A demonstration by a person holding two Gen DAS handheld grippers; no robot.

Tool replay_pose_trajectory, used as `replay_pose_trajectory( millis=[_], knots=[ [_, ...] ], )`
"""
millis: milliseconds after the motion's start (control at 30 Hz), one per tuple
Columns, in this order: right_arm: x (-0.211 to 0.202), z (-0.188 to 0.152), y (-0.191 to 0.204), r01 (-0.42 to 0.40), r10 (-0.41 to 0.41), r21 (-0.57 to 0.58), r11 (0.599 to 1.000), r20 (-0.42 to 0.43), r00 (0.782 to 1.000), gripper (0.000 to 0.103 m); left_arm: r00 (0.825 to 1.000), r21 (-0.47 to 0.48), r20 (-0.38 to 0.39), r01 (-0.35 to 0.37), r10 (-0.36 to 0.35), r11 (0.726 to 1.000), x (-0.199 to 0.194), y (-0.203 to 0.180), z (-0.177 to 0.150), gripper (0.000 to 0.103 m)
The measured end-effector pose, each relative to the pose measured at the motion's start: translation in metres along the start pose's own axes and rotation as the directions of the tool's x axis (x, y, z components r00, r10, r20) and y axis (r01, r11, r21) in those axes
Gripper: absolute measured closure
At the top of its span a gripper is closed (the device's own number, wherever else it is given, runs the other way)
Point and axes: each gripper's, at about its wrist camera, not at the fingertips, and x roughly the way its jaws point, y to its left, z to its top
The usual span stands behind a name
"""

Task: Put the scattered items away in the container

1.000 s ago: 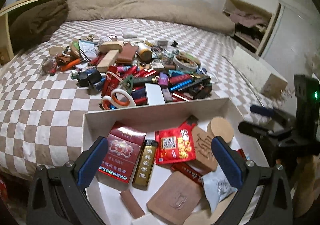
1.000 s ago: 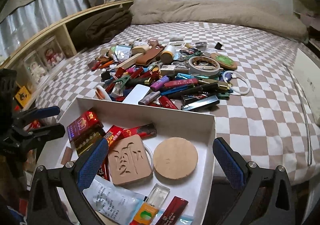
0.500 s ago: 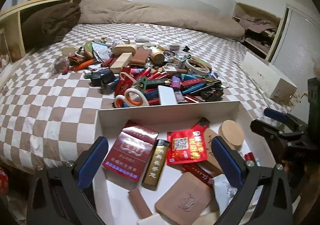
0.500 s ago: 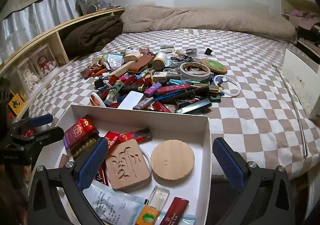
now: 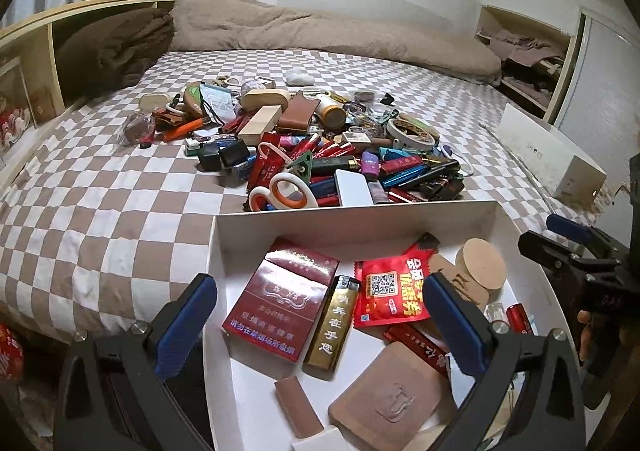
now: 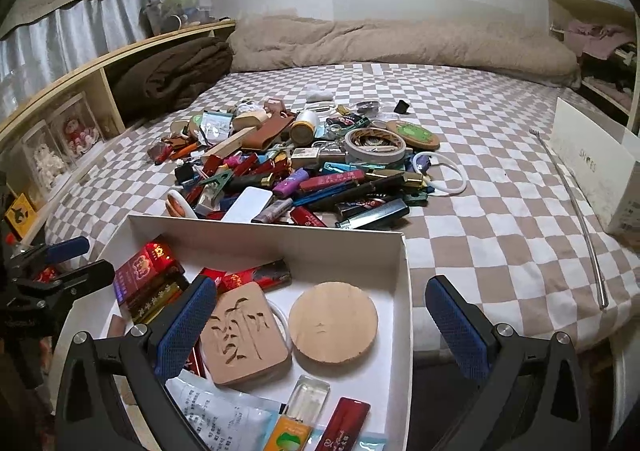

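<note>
A white box (image 5: 356, 217) (image 6: 402, 291) stands at the bed's near edge. It holds a red cigarette pack (image 5: 276, 301), a gold lighter (image 5: 332, 325), a red sachet (image 5: 390, 285), a round wooden coaster (image 6: 333, 321) and a carved wooden tile (image 6: 242, 335). Behind it a pile of scattered items (image 5: 320, 147) (image 6: 304, 167) lies on the checkered bed, with orange-handled scissors (image 5: 284, 191) and a tape roll (image 6: 375, 143). My left gripper (image 5: 320, 323) is open and empty above the box. My right gripper (image 6: 320, 325) is open and empty above the box.
A long white carton (image 5: 552, 149) (image 6: 596, 167) lies on the bed's right side beside a thin metal rod (image 6: 576, 211). A beige duvet (image 6: 400, 39) runs along the far wall. A wooden shelf (image 6: 80, 91) with a brown blanket (image 5: 116, 51) borders the left.
Both grippers have tilted up and drawn back a little, so more of the bed and far wall shows. Both stay open and empty. The items have not moved.
</note>
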Motion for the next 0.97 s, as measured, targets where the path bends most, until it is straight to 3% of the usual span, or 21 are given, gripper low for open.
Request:
replay_pose_trajectory(
  millis=[233,967],
  knots=[
    [0.0004,0.0001,0.0017,0.003,-0.003,-0.008,1.000,0.001,1.000,0.000,0.999,0.034,0.016,-0.038,0.038,0.999,-0.0011,-0.0054,0.0006,0.000],
    [0.0025,-0.0004,0.0009,0.009,-0.009,-0.006,1.000,-0.007,1.000,0.000,0.998,0.000,0.061,-0.003,0.003,1.000,-0.0083,0.0012,0.0026,0.000]
  ],
)
